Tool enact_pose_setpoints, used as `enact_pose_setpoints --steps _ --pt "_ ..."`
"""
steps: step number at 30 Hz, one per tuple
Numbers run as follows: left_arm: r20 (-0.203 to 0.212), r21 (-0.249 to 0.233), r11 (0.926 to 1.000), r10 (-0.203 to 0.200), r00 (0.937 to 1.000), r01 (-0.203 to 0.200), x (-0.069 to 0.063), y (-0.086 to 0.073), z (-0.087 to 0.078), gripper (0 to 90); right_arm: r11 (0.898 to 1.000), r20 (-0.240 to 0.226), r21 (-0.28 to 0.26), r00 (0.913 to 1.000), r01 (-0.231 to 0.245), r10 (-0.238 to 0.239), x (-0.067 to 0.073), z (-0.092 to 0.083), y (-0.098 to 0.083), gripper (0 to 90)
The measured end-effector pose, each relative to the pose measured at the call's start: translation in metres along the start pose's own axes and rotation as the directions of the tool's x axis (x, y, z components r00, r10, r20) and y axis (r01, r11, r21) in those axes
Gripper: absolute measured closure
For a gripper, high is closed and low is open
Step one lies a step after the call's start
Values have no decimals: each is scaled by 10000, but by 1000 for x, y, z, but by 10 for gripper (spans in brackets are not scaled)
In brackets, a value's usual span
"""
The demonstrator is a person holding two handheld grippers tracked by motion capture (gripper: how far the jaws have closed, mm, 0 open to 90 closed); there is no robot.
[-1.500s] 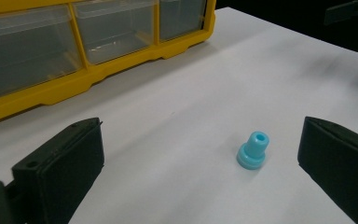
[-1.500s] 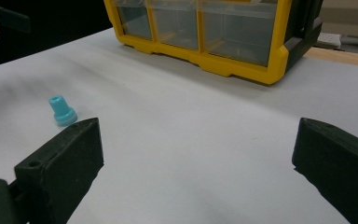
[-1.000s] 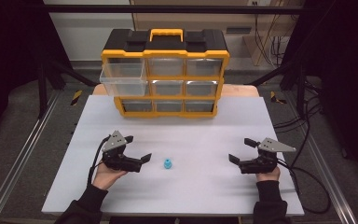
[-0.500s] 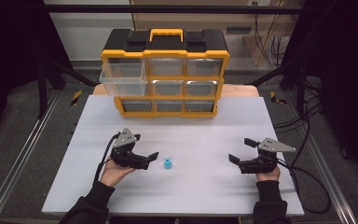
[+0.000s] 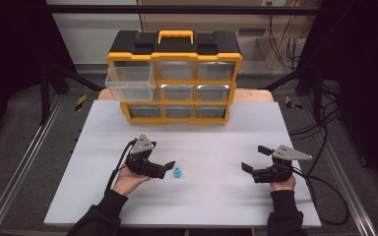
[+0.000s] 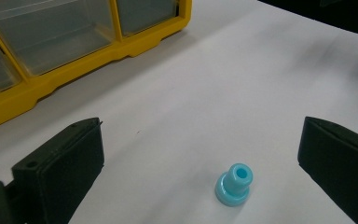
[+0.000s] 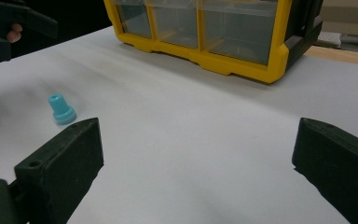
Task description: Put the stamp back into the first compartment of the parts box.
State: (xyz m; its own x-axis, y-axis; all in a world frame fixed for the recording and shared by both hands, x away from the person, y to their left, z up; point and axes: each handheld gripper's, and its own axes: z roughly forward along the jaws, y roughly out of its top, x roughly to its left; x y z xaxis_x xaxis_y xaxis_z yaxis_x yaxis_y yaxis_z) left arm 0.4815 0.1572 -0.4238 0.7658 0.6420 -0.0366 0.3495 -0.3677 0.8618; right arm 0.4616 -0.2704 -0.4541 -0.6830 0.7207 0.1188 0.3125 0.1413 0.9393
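A small light-blue flanged piece (image 5: 177,172) (image 6: 233,185) (image 7: 60,109) stands upright on the white table (image 5: 211,206). My left gripper (image 5: 167,169) (image 6: 201,140) is open just left of it, jaws pointing right, with the piece lying low between them and touching neither. My right gripper (image 5: 254,158) (image 7: 198,140) rests open at the table's right, jaws pointing left and holding nothing. The left gripper (image 7: 14,25) also shows at the far left of the right gripper view.
A yellow and black drawer organizer (image 5: 174,78) (image 6: 70,70) (image 7: 205,51) stands at the table's far edge. Its top-left clear drawer (image 5: 129,83) is pulled out. Cables (image 5: 325,191) trail off the right side. Metal rails (image 5: 10,191) flank the table.
My left gripper has moved right, up to the blue piece, which now lies between its open jaws. The right gripper and the piece have stayed put.
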Motion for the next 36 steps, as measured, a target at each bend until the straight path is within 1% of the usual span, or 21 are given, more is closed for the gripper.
enact_pose_setpoints --steps 3,5,7,8,10,12,15,18,21,23,26,31,34,35,36 --pt "51 39 10000 -22 10000 22 -1 1 3 1 10000 14 -1 10000 -1 1 0 0 0 24" --pt "80 184 9998 -14 10000 13 -3 0 9 1 10000 4 21 10000 -2 2 0 0 0 24" --pt "87 223 9997 -30 10000 28 -4 0 11 1 10000 6 28 10000 -7 7 0 0 0 24" --pt "118 344 9994 -35 9999 31 -6 -2 15 1 10000 16 33 10000 -4 4 0 0 0 24" --pt "133 427 9991 -6 9999 0 -7 -3 16 1 10000 7 48 10000 -11 11 0 1 0 24" --pt "42 609 9981 96 9999 -98 -10 -5 20 1 10000 9 41 10000 -4 4 0 1 0 25" --pt "44 684 9977 27 10000 -30 -10 -6 21 4 10000 8 50 10000 -11 11 0 1 0 25" --pt "87 886 9961 -1 10000 -6 -10 -8 22 7 10000 2 62 10000 -22 22 0 1 0 25" --pt "188 1015 9948 -29 9998 9 -11 -11 25 31 10000 -25 64 10000 -15 15 0 1 -1 25" --pt "220 1247 9922 17 9998 -45 -12 -14 28 39 10000 -11 77 10000 -17 17 0 1 -1 25" --pt "204 1333 9910 42 9998 -69 -13 -15 30 47 10000 -17 70 10000 -11 11 0 1 -1 25" --pt "217 1514 9884 66 9997 -98 -14 -18 33 102 10000 -18 82 10000 -22 23 0 2 -1 25" --pt "231 1554 9878 89 9997 -124 -15 -18 34 153 10000 -19 85 10000 7 -7 0 2 -1 25" --pt "241 1597 9871 109 9997 -146 -16 -18 34 153 10000 -19 85 10000 7 -7 0 2 -1 25" --pt "251 1634 9865 110 9996 -150 -16 -18 34 187 9999 -16 107 10000 9 -9 0 2 -1 25"
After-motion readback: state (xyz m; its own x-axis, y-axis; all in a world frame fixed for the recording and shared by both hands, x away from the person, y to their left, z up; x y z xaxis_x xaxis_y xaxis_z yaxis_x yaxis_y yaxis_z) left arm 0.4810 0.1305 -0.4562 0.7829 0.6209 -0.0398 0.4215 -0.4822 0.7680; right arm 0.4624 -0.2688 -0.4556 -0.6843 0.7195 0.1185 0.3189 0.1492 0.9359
